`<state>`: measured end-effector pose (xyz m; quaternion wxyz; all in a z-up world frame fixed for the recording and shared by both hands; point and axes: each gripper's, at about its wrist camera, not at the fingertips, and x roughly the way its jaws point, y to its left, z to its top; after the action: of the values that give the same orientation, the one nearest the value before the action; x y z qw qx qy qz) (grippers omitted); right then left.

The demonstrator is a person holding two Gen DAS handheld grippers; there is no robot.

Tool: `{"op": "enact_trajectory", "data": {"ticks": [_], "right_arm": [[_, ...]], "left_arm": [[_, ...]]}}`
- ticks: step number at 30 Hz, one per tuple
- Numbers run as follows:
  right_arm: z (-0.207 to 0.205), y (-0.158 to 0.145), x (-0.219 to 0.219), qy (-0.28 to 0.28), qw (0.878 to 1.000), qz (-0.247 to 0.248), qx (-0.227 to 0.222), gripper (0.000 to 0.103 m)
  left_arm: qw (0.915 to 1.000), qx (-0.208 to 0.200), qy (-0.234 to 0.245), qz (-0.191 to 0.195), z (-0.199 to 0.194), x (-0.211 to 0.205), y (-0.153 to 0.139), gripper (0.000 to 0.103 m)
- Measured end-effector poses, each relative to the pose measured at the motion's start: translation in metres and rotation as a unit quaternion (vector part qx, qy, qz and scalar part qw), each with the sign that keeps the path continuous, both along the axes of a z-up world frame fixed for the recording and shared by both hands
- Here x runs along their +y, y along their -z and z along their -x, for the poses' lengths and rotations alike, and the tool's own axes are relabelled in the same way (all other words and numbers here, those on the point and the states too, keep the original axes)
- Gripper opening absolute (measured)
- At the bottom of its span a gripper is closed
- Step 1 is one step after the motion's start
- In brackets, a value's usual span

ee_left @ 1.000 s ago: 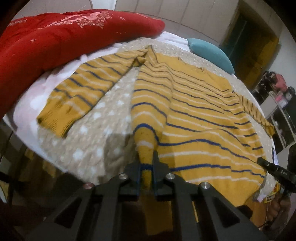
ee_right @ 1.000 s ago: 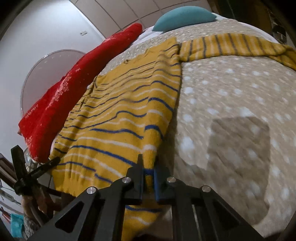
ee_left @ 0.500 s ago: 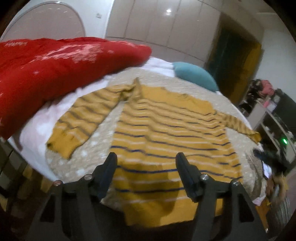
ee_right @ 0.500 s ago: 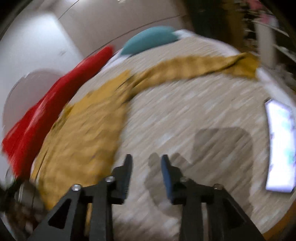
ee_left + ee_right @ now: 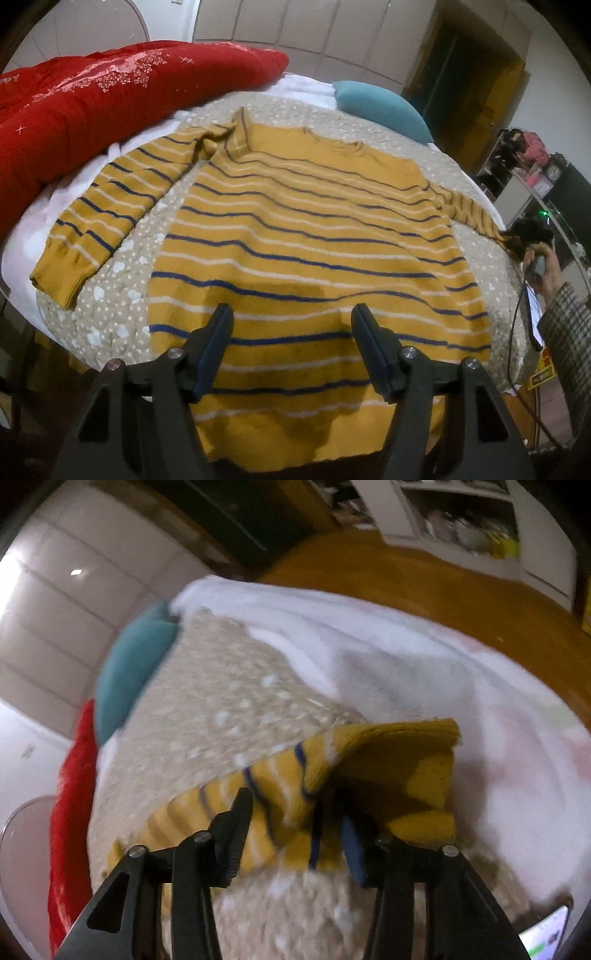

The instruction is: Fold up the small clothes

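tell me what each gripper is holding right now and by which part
Left gripper: nothing; its jaws have just opened above the sweater hem. Right gripper: jaws apart astride a sleeve near the cuff, not visibly clamped.

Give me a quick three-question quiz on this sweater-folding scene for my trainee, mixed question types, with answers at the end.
1. True or false: the left gripper is clamped on the hem of the striped sweater.
2. What colour is the pillow beyond the collar? A red, B teal, C white.
3. Which part of the sweater lies between the fingers of the right gripper?
Key: 1 false, its jaws stand open over the hem; 2 B; 3 the sleeve cuff.
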<state>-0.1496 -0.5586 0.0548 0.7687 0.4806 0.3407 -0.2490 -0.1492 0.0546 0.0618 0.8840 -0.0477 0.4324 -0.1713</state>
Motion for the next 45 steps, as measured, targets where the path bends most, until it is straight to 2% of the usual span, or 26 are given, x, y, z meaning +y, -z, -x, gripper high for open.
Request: {"op": "enact_trajectory", "data": {"ticks": [1, 3, 5, 7, 9, 10, 12, 14, 16, 18, 20, 22, 24, 27, 28, 29, 32, 35, 38, 41, 42, 45], "right_arm": [[-0.010, -0.010, -0.001, -0.012, 1.000, 0.004, -0.001, 0.006], [-0.015, -0.039, -0.003, -0.026, 0.999, 0.028, -0.027, 0.006], [-0.007, -0.096, 0.002, -0.048, 0.991, 0.073, -0.099, 0.006], [0.011, -0.138, 0.010, -0.062, 0.979, 0.098, -0.169, 0.006], [0.034, -0.158, 0.018, -0.067, 0.969, 0.119, -0.206, 0.006], [0.039, -0.155, 0.021, -0.068, 0.969, 0.118, -0.204, 0.006], [0.045, -0.132, 0.022, -0.067, 0.977, 0.113, -0.170, 0.006], [0.048, -0.091, 0.014, -0.050, 0.987, 0.088, -0.122, 0.006], [0.052, -0.042, 0.003, -0.013, 0.996, 0.036, -0.084, 0.006], [0.057, -0.012, -0.008, 0.016, 0.998, 0.000, -0.067, 0.006], [0.071, 0.010, -0.015, 0.050, 0.995, -0.050, -0.068, 0.006], [0.068, 0.005, -0.015, 0.066, 0.993, -0.064, -0.075, 0.006], [0.059, -0.015, -0.008, 0.054, 0.995, -0.037, -0.072, 0.006], [0.016, -0.075, 0.028, -0.005, 0.996, 0.036, -0.079, 0.006], [-0.008, -0.103, 0.055, -0.040, 0.993, 0.062, -0.089, 0.006], [-0.018, -0.114, 0.068, -0.060, 0.991, 0.073, -0.097, 0.006], [-0.083, -0.162, 0.163, -0.161, 0.972, 0.116, -0.127, 0.006], [-0.145, -0.178, 0.279, -0.271, 0.941, 0.142, -0.144, 0.006], [-0.196, -0.153, 0.393, -0.370, 0.906, 0.161, -0.130, 0.006], [-0.226, -0.105, 0.493, -0.451, 0.870, 0.183, -0.084, 0.006], [-0.225, -0.084, 0.522, -0.475, 0.857, 0.189, -0.063, 0.006], [-0.238, -0.043, 0.563, -0.510, 0.832, 0.216, -0.018, 0.011]], "left_arm": [[1.0000, 0.001, -0.001, 0.000, -0.002, -0.001, -0.001, 0.065], [1.0000, 0.001, 0.001, -0.002, -0.006, -0.004, -0.002, 0.065], [1.0000, -0.003, 0.006, -0.003, -0.009, -0.009, -0.004, 0.065], [0.9999, -0.007, 0.012, 0.000, -0.010, -0.016, -0.005, 0.065], [0.9998, -0.005, 0.018, 0.004, -0.010, -0.022, -0.002, 0.065], [0.9998, -0.001, 0.021, 0.005, -0.011, -0.024, 0.000, 0.065], [0.9996, 0.009, 0.027, 0.003, -0.012, -0.029, 0.004, 0.065], [0.9994, 0.012, 0.031, 0.003, -0.010, -0.030, 0.005, 0.065], [0.9995, 0.006, 0.029, 0.004, -0.008, -0.027, 0.002, 0.065], [0.9997, 0.000, 0.022, 0.009, -0.006, -0.022, -0.001, 0.065], [0.9998, -0.006, 0.011, 0.017, -0.006, -0.011, -0.005, 0.065], [0.9996, -0.009, -0.001, 0.025, -0.006, 0.000, -0.007, 0.065], [0.9991, -0.014, -0.013, 0.038, -0.006, 0.015, -0.007, 0.065], [0.9981, -0.022, -0.025, 0.052, -0.004, 0.030, -0.007, 0.065], [0.9975, -0.024, -0.031, 0.059, -0.004, 0.038, -0.007, 0.065], [0.9969, -0.026, -0.034, 0.066, -0.003, 0.044, -0.007, 0.065], [0.9951, -0.031, -0.046, 0.082, 0.001, 0.062, -0.007, 0.065], [0.9932, -0.032, -0.062, 0.093, 0.005, 0.083, -0.004, 0.065], [0.9913, -0.034, -0.080, 0.099, 0.010, 0.104, -0.001, 0.065], [0.9896, -0.038, -0.097, 0.099, 0.015, 0.121, 0.002, 0.065], [0.9890, -0.037, -0.103, 0.099, 0.017, 0.126, 0.003, 0.065], [0.9874, -0.034, -0.114, 0.104, 0.021, 0.141, 0.009, 0.066]]}}
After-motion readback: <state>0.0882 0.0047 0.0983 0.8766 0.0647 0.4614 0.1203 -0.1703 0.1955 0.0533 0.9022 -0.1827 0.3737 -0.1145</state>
